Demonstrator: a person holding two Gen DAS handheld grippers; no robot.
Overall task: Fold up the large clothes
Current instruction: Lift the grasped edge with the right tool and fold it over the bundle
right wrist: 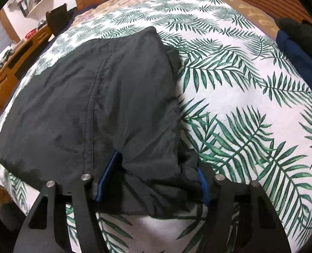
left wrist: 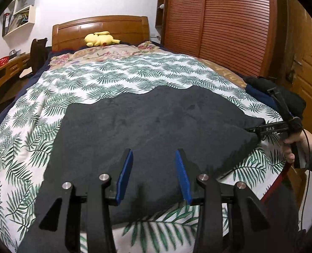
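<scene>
Folding is under way on a bed (left wrist: 88, 88) spread with a palm-leaf cover, where a large black garment (left wrist: 147, 122) lies flattened across the near half. Nearest the garment's front hem, the left tongs (left wrist: 155, 175) are seen with blue pads parted and nothing pinched; black cloth lies beneath the gap, and the tool is tilted moderately downward toward the garment's middle. At the garment's right-hand corner, the right tongs (right wrist: 153, 179) are pitched more steeply down, and a bunched fold of the cloth fills the space between the blue pads; whether the pads actually press on it cannot be told. In the left-wrist view that tool is held by a hand (left wrist: 293, 145) just beside the garment's right edge.

For the step to be done well, the bunched corner would best be gripped through all its layers before any lift, and the left tongs would be brought to the matching corner so both edges travel together and the fold line stays straight. The slippery fabric is judged likely to slide if only the top layer is caught.

Beyond the garment's far edge, a dark clothes pile (left wrist: 282, 99) sits to the right, and a yellow plush toy (left wrist: 101, 39) rests by the wooden headboard (left wrist: 101, 26).
</scene>
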